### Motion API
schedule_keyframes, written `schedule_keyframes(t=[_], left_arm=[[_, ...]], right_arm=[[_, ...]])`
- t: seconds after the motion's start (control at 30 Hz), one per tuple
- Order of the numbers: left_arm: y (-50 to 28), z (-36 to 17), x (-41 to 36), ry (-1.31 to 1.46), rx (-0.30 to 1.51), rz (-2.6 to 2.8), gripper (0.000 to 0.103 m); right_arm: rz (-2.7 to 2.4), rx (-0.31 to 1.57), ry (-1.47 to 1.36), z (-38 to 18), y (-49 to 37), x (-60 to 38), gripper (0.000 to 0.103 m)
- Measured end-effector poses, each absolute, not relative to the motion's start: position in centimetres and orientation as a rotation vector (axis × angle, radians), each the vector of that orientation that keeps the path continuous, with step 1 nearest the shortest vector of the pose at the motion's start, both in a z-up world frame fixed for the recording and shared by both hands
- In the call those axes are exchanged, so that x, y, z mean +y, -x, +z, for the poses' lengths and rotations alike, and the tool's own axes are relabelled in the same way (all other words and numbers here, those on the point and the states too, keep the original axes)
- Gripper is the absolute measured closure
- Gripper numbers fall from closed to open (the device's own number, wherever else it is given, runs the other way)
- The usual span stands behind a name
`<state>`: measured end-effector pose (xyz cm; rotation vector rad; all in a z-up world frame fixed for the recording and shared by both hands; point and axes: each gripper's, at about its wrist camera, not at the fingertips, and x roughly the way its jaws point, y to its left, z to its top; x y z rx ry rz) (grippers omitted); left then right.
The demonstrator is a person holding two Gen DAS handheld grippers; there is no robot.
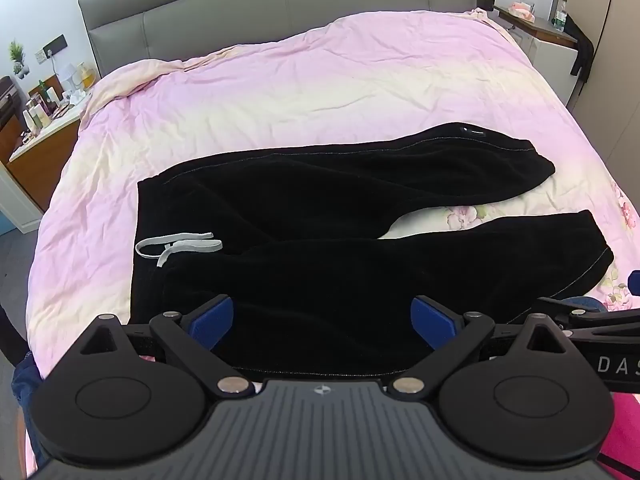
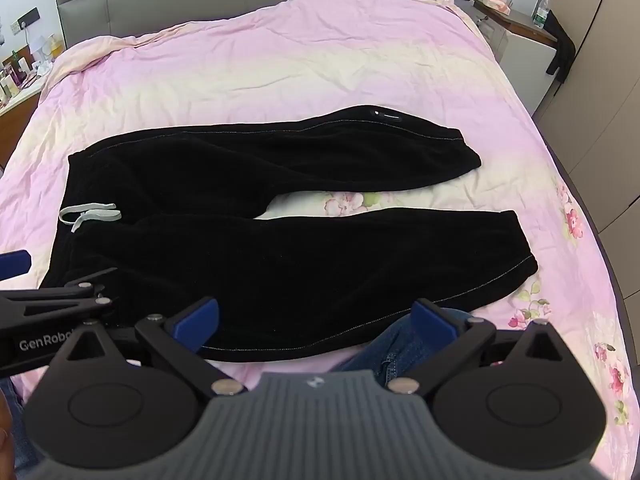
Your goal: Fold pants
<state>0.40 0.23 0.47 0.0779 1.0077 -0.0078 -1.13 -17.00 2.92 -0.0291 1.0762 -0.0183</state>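
Black pants (image 1: 320, 208) (image 2: 280, 200) lie flat on the pink bedspread (image 1: 280, 92) (image 2: 280, 64), waistband to the left, both legs running right with a gap between them. A pale grey drawstring (image 1: 180, 244) (image 2: 90, 212) rests on the waist. My left gripper (image 1: 322, 316) hovers open above the near edge of the waist area, nothing between its blue pads. My right gripper (image 2: 316, 320) is open over the near leg's lower edge, empty too. The left gripper's arm shows at the left of the right wrist view.
A grey headboard (image 1: 280, 8) stands at the far side. A cluttered nightstand (image 1: 44, 120) is at the left, a desk (image 1: 536, 24) with a bottle at the far right. Blue jeans (image 2: 396, 348) lie on the near bed edge. A wardrobe flanks the right.
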Motion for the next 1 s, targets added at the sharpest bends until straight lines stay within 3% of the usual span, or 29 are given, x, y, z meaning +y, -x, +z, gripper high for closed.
schedule_keyframes(t=[1.0], left_arm=[[-0.8, -0.6, 0.5, -0.071, 1.019, -0.002, 0.000]], right_arm=[[-0.022, 1.081, 0.040, 2.2, 0.5, -16.4, 0.005]])
